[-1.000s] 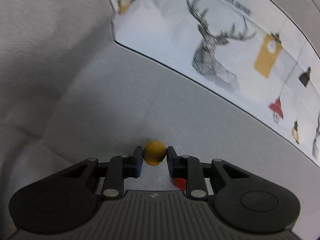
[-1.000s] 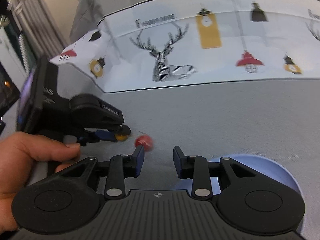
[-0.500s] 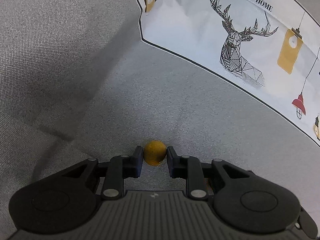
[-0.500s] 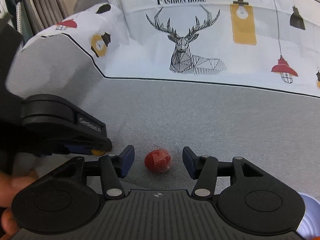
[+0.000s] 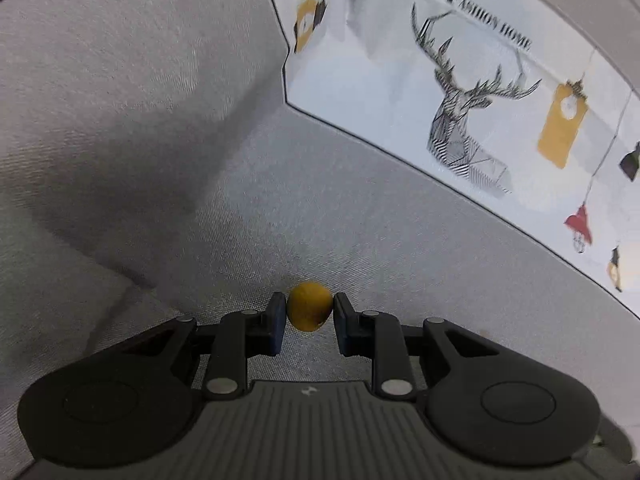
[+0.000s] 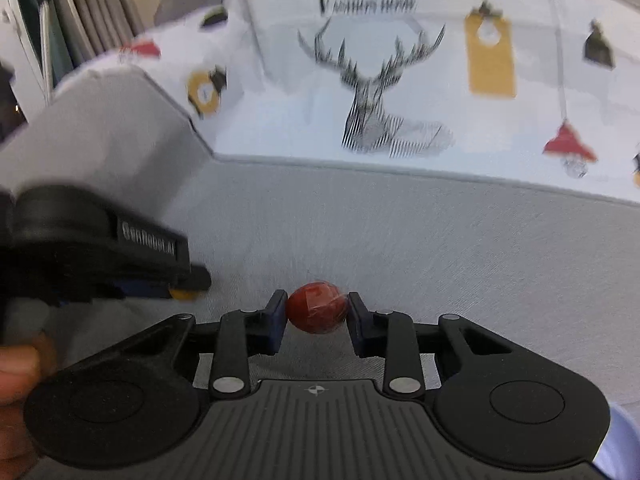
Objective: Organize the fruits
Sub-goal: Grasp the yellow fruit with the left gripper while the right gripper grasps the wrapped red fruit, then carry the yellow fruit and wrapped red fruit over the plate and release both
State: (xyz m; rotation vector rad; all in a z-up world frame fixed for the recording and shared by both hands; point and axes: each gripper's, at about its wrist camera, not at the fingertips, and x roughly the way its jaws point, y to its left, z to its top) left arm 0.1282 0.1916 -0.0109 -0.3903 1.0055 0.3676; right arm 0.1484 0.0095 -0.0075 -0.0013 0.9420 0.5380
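Note:
My left gripper (image 5: 310, 312) is shut on a small yellow-orange fruit (image 5: 309, 312), just above the grey sofa seat (image 5: 360, 208). It also shows in the right wrist view (image 6: 182, 289) at the left, with a sliver of the yellow fruit (image 6: 184, 294) at its tips. My right gripper (image 6: 317, 312) is shut on a small red fruit (image 6: 316, 312), both pads touching its sides, low over the grey seat (image 6: 440, 240).
A white cushion cover printed with a deer and lamps (image 5: 460, 112) lines the sofa back, also seen in the right wrist view (image 6: 380, 92). A pale blue plate edge (image 6: 618, 436) shows at the bottom right. The grey armrest (image 5: 120, 100) rises at left.
The right gripper moved forward around the red fruit and closed on it. The left gripper kept its hold on the yellow fruit and shifted slightly.

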